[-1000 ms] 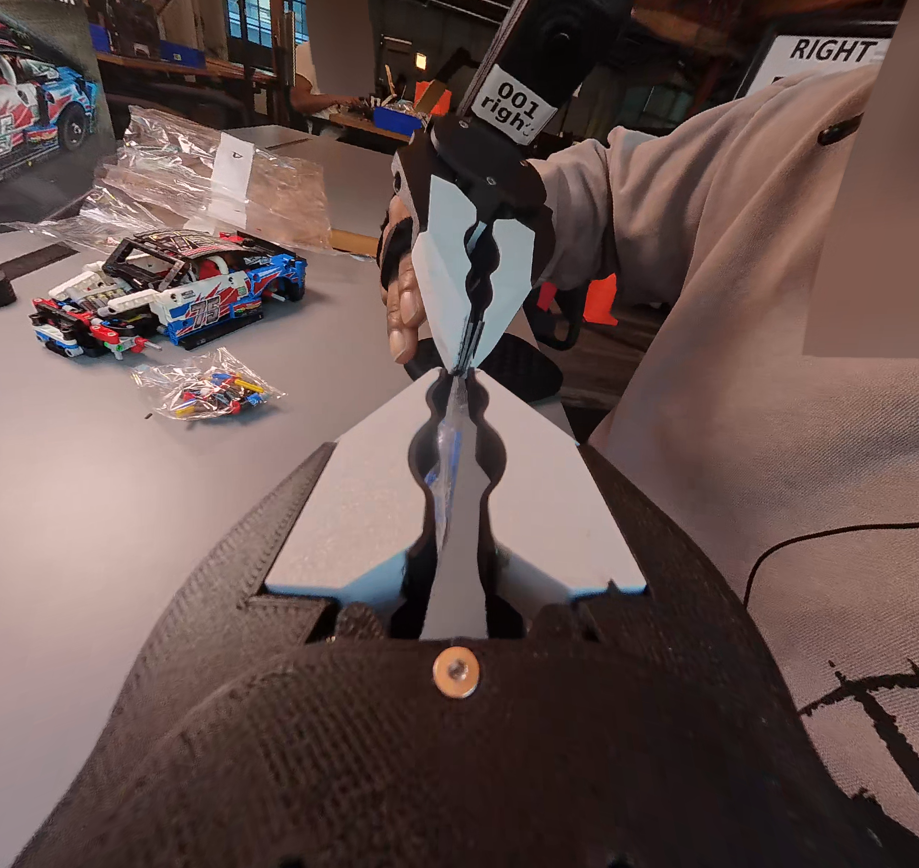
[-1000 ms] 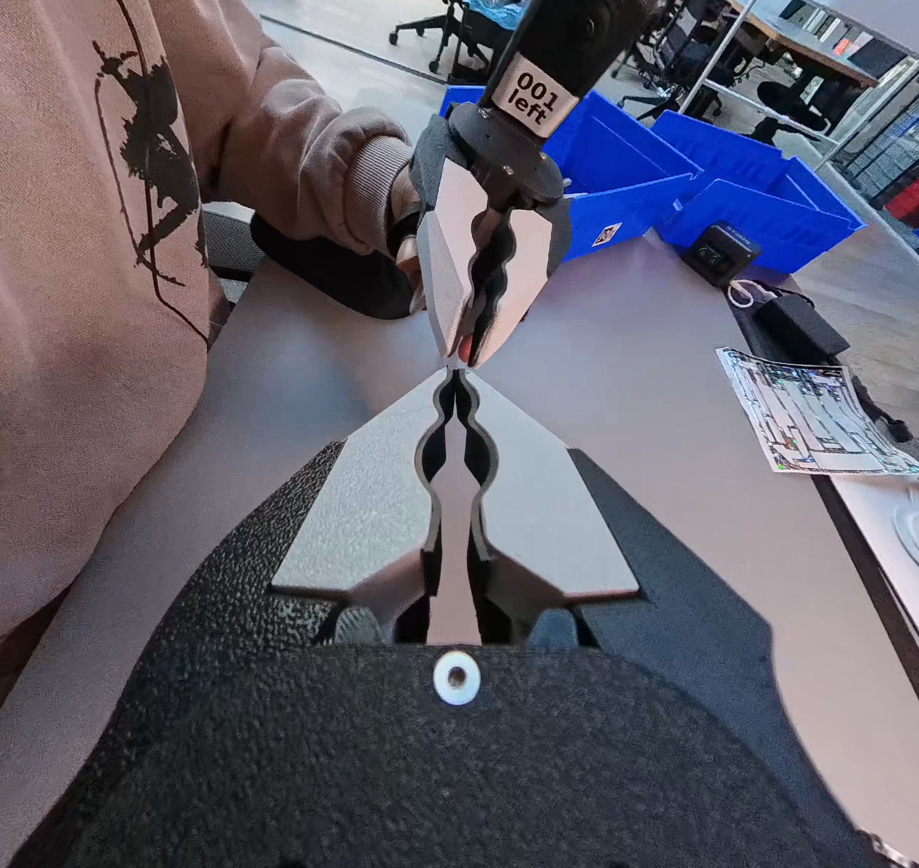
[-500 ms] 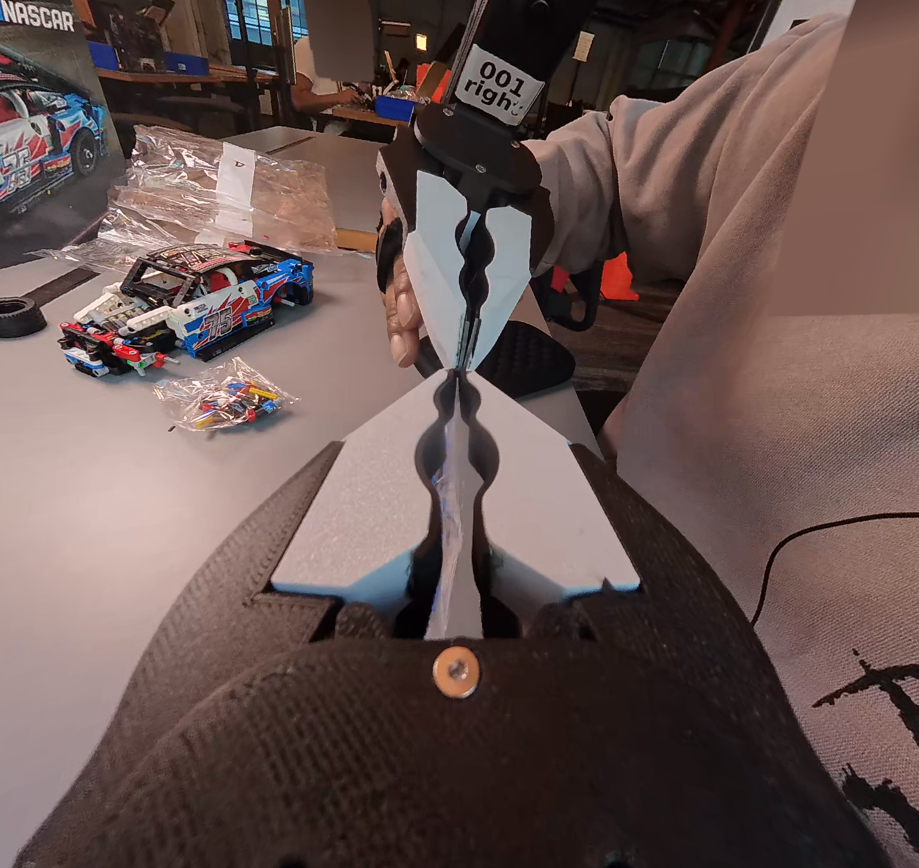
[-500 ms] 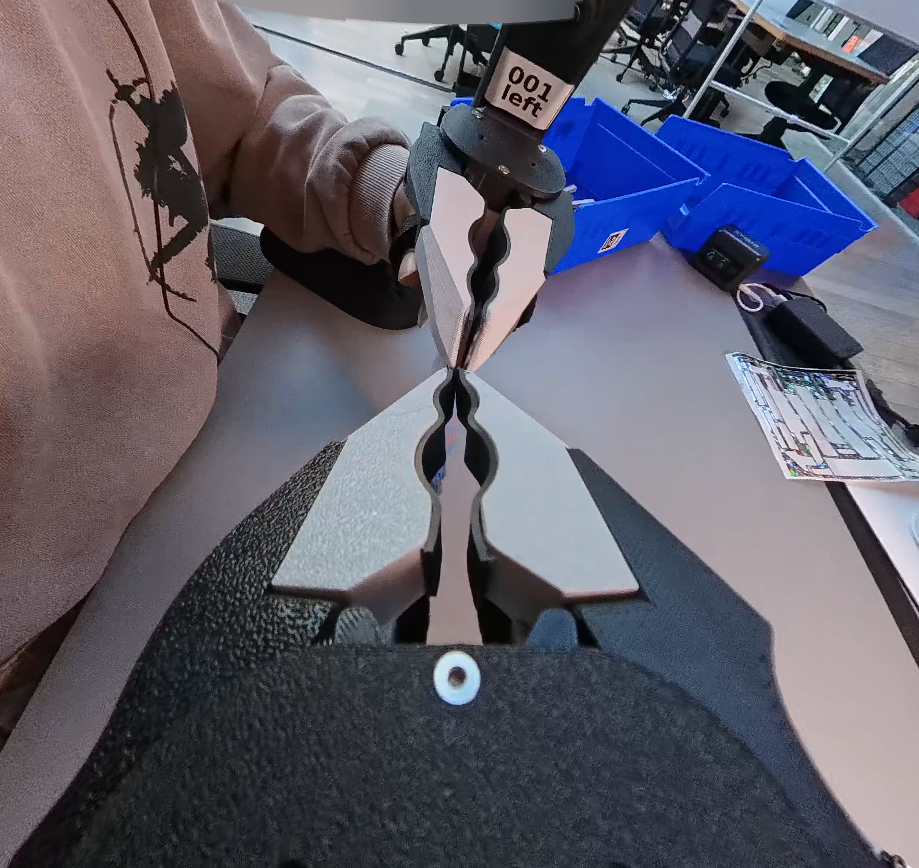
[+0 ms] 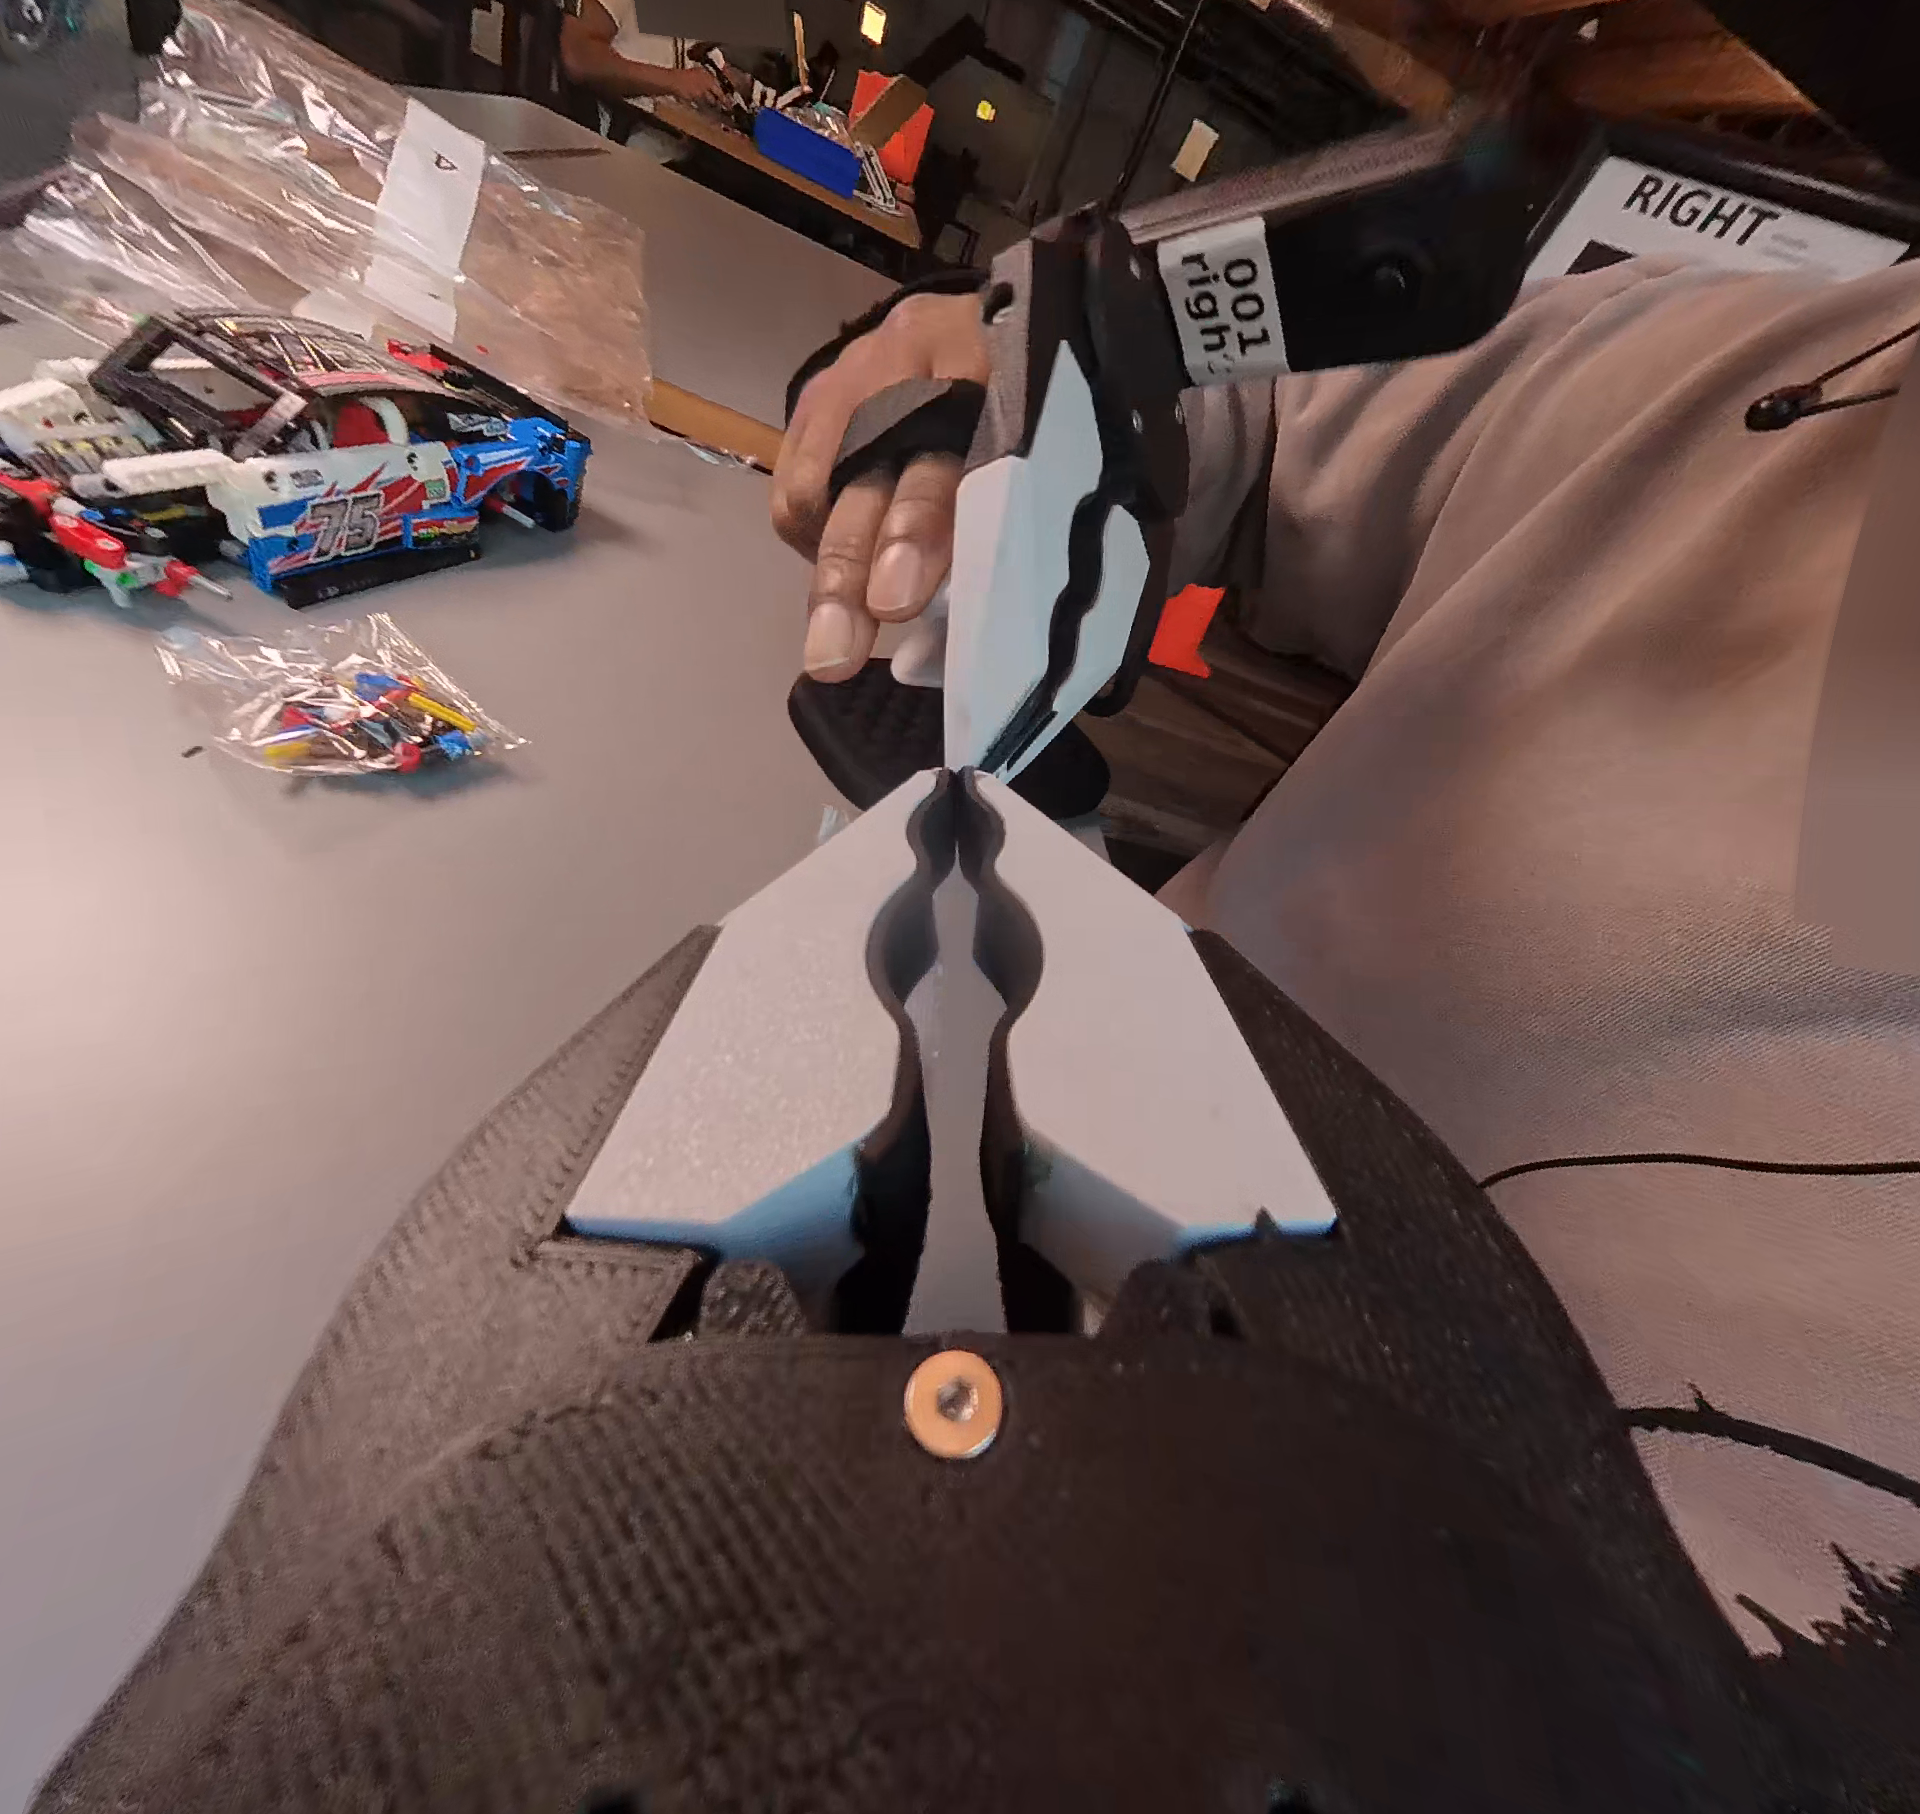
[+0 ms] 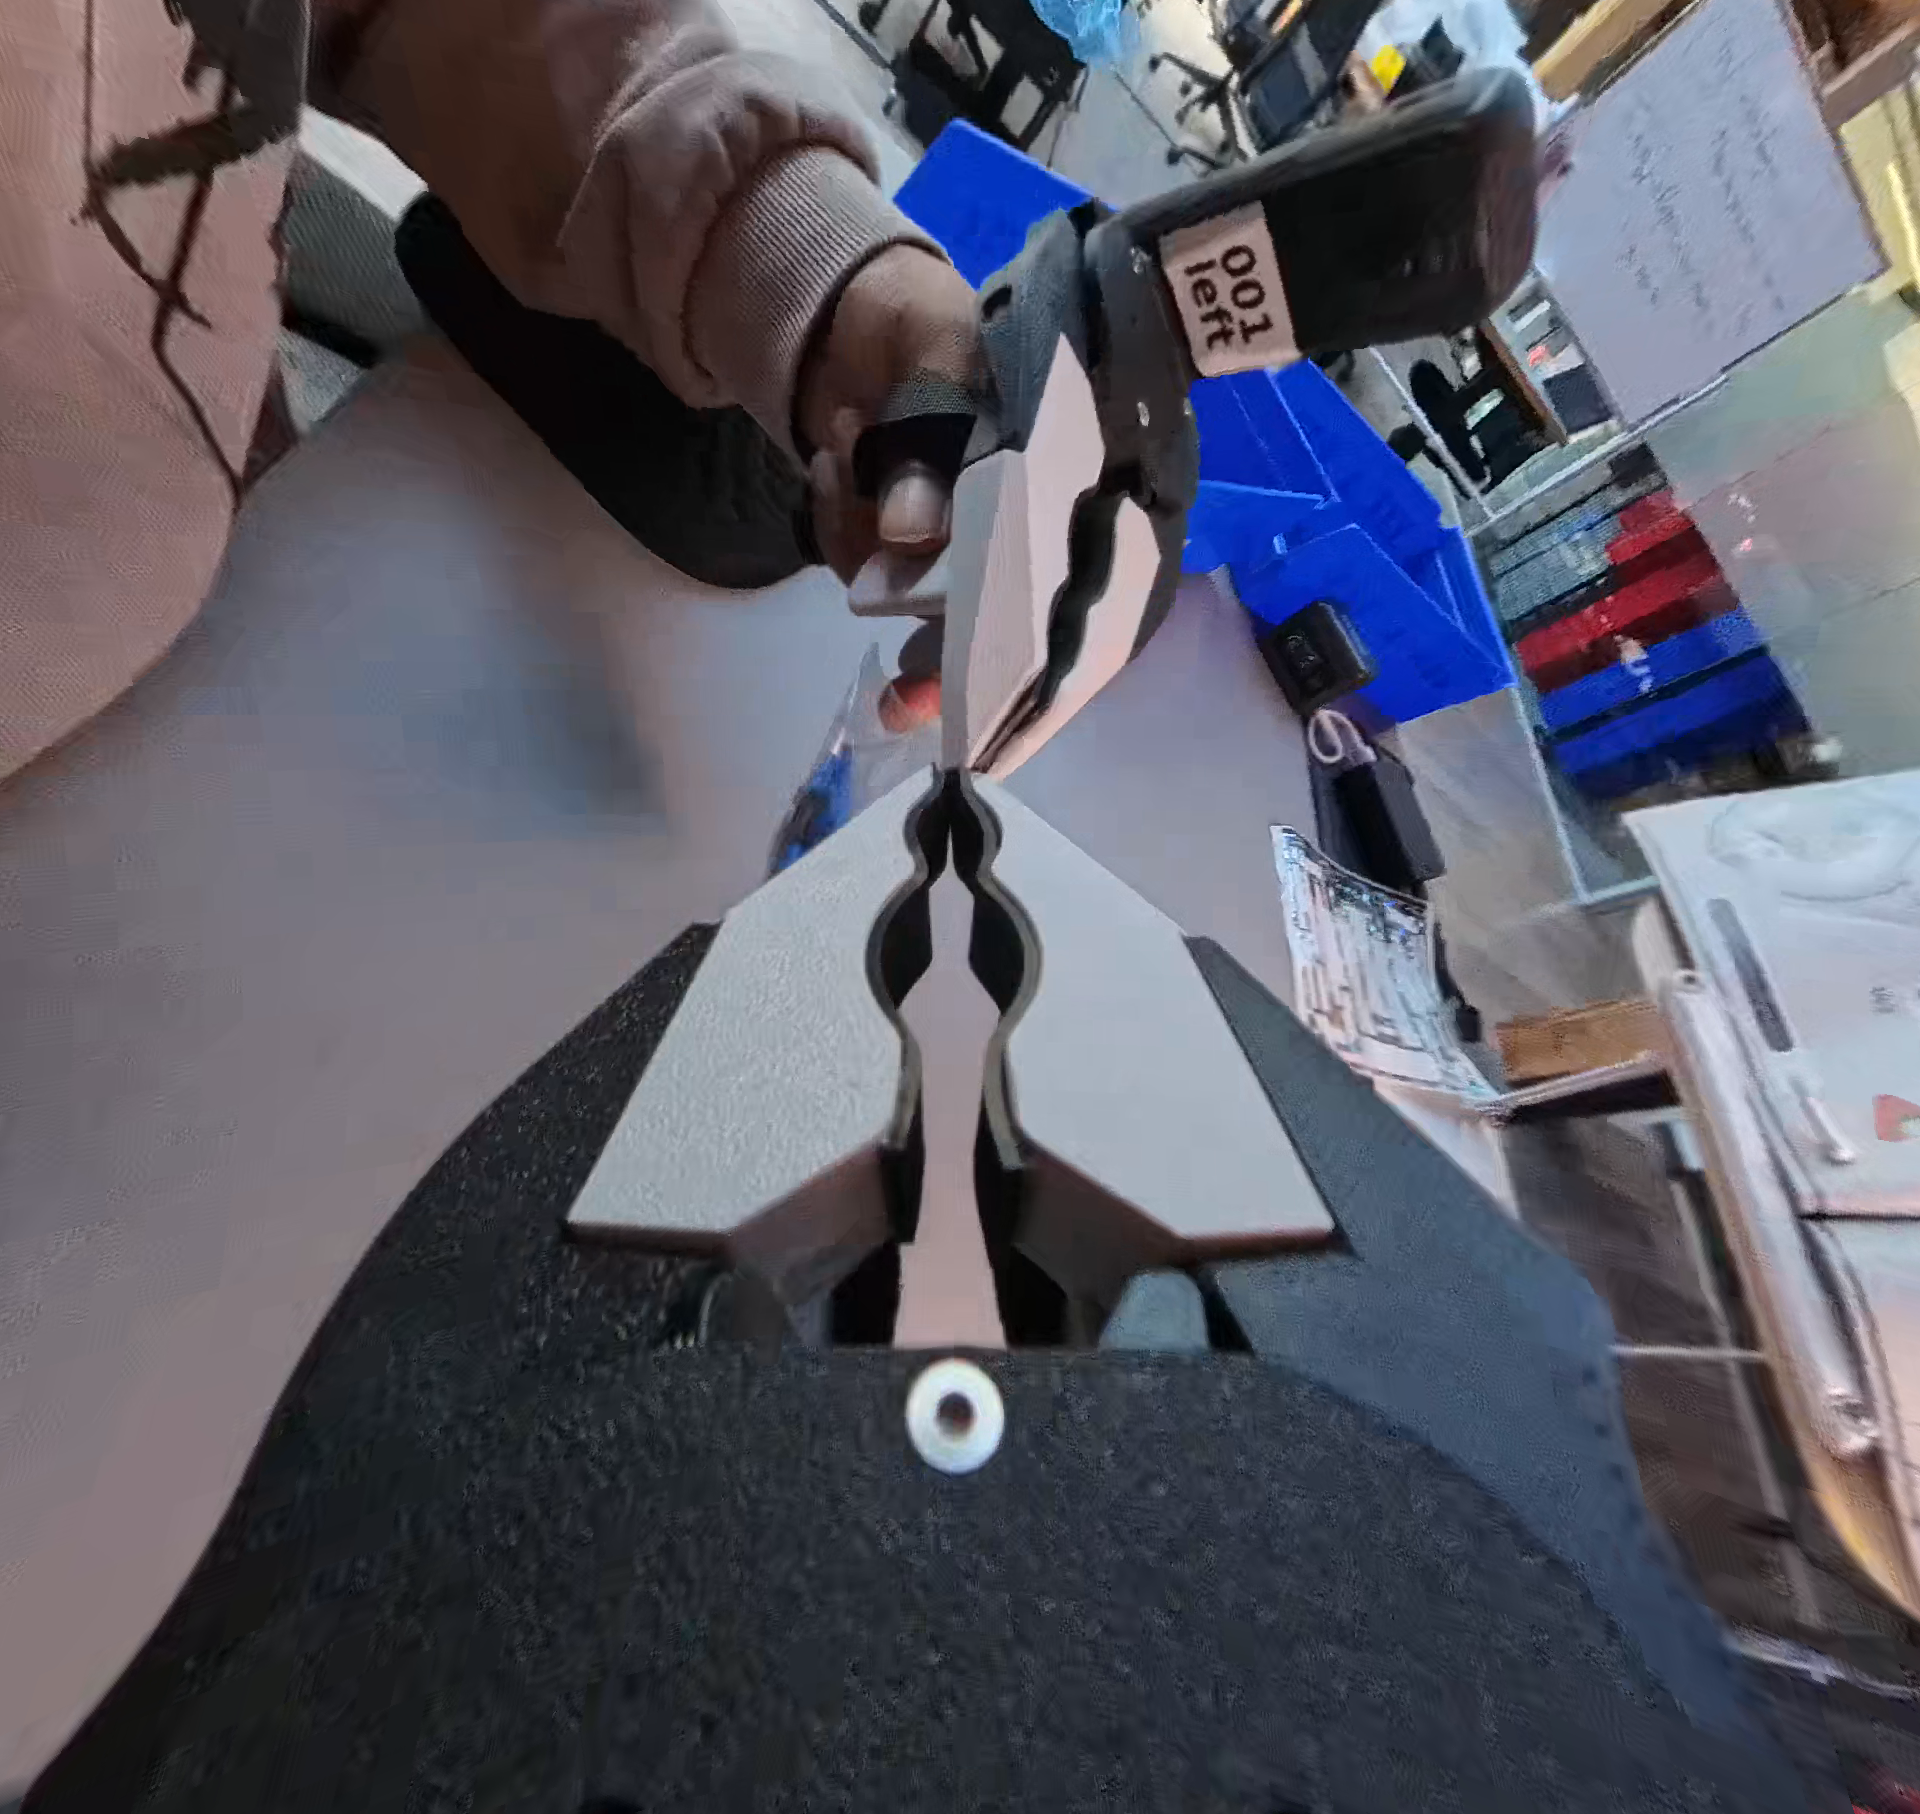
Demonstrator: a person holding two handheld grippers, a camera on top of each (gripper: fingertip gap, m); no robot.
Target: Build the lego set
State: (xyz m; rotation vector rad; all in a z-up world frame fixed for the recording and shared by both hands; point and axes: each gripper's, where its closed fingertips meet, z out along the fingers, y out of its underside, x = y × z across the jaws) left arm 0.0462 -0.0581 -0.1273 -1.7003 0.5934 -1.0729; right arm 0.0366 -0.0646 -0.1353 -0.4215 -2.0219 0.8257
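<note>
My left gripper [image 5: 956, 777] and my right gripper [image 6: 951, 777] meet tip to tip above the grey table [image 5: 312, 1037]. Both are shut on the edge of a small clear plastic bag [image 6: 826, 798] with blue parts inside. The bag hangs just left of the tips, and only a sliver of it shows in the left wrist view [image 5: 831, 822]. The right gripper [image 5: 992, 762] leans in from the upper right. A partly built blue, white and red Lego race car [image 5: 301, 476] stands far left, with a second small bag of coloured parts [image 5: 343, 704] in front of it.
Empty crumpled clear bags [image 5: 343, 195] lie behind the car. A printed instruction sheet [image 6: 1361, 975], a black device [image 6: 1314, 658] and blue bins [image 6: 1351, 538] sit at the table's right end. The person's torso is close behind both grippers. Both grippers' tips are close together, under 4 cm apart.
Both grippers have twisted against each other, so each now sees the other leaning in from the upper right. The bag no longer lies between the left fingers; it hangs left of the tips.
</note>
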